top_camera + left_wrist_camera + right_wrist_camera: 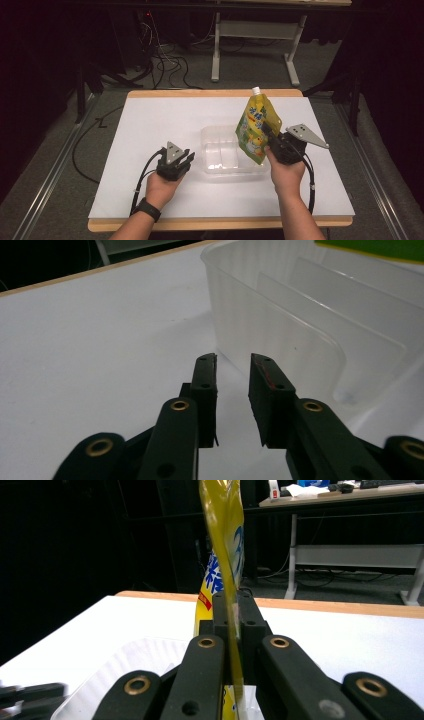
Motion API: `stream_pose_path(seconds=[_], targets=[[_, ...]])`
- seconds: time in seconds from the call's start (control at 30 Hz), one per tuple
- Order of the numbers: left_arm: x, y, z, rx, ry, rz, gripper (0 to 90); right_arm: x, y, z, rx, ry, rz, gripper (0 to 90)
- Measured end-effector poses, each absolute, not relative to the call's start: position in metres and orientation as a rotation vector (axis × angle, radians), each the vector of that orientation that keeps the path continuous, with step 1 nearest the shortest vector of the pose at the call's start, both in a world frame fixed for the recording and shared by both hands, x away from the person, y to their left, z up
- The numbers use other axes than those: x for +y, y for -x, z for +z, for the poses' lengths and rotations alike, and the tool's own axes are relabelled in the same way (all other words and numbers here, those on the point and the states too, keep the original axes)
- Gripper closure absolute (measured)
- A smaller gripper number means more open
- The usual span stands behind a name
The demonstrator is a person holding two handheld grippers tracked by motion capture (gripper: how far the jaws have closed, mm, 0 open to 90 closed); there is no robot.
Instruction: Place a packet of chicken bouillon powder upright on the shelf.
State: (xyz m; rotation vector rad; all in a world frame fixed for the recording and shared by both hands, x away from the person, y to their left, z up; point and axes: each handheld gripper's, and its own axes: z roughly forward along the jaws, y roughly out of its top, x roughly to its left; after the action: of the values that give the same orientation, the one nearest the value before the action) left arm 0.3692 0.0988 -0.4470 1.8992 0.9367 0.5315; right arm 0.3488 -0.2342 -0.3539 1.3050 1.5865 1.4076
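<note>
Two grippers: left gripper [183, 161] jaws apart, empty; right gripper [270, 138] pinches pouch [256, 127]
pouch: upright, over tub's [210, 137] right end
nearer hand: right

Black claw [233, 390] with brass screws, grey three-cornered plate [306, 135], black wristwatch [147, 209], trailing cable [142, 177]

Dim room, grey carpet floor [250, 70], tangled cables [165, 62], white-legged desk [260, 30] behind.
</note>
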Motion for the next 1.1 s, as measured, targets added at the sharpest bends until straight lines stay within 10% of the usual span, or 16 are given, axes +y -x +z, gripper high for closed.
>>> stream_pose_path(seconds=[1.1], targets=[[0.093,-0.365,-0.448,0.873,-1.931,0.527,71.2,-0.235,-0.360,-0.372,1.487,-1.419,1.422,90.0]])
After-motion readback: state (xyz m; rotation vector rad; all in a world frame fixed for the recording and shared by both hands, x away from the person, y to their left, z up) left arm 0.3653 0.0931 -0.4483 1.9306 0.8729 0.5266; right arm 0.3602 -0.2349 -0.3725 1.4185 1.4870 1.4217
